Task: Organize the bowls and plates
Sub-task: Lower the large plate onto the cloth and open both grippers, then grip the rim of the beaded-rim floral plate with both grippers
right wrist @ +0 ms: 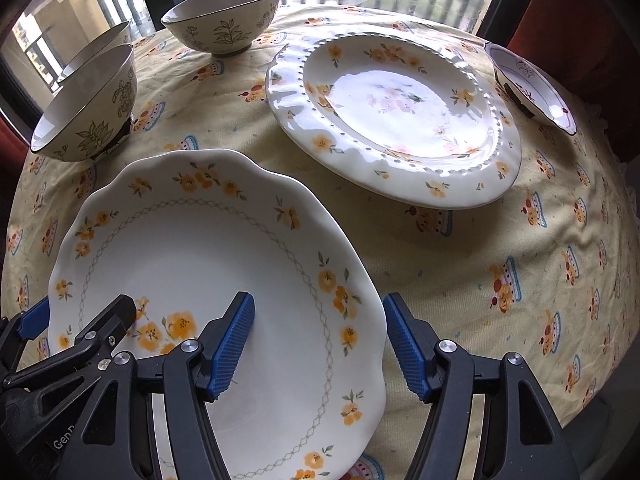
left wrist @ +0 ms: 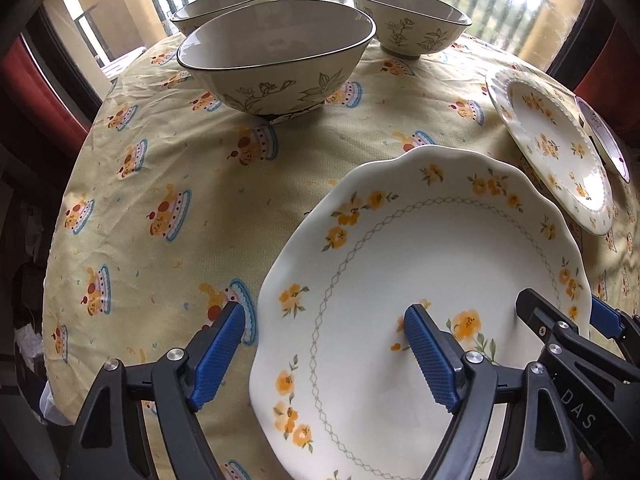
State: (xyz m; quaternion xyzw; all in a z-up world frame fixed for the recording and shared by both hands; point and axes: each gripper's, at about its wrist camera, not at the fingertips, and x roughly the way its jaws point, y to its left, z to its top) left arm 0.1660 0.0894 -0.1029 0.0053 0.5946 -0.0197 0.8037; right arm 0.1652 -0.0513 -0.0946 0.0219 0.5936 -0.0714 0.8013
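Window bars and a balcony sit behind a round desk (left wrist: pixel 168 168) covered in a yellow cloth printed with little cakes. Going left to right in the left wrist view: two cream bowls with leaf drawings are at the far left, the big bowl (left wrist: pixel 276 60) in front and another bowl (left wrist: pixel 224 4) tucked right behind it, then a third bowl (left wrist: pixel 408 20) standing apart from them further right. Nearer the camera is the scalloped plate (left wrist: pixel 424 280) with orange flowers, lying flat on the cloth. The left gripper (left wrist: pixel 326 352) has its fingers (left wrist: pixel 218 356) spread wide, straddling the plate's left rim, one finger out over the cloth and one over the plate's middle, and neither looks to be pressing on it. The right gripper (right wrist: pixel 320 344) does the same on the plate's right rim, fingers (right wrist: pixel 404 344) wide apart with the rim between them, no squeeze that I can see. Past that, further right, there's a beaded-edge plate (right wrist: pixel 400 116) with flowers, and at the far right edge a small dish (right wrist: pixel 532 84) with a dark rim.
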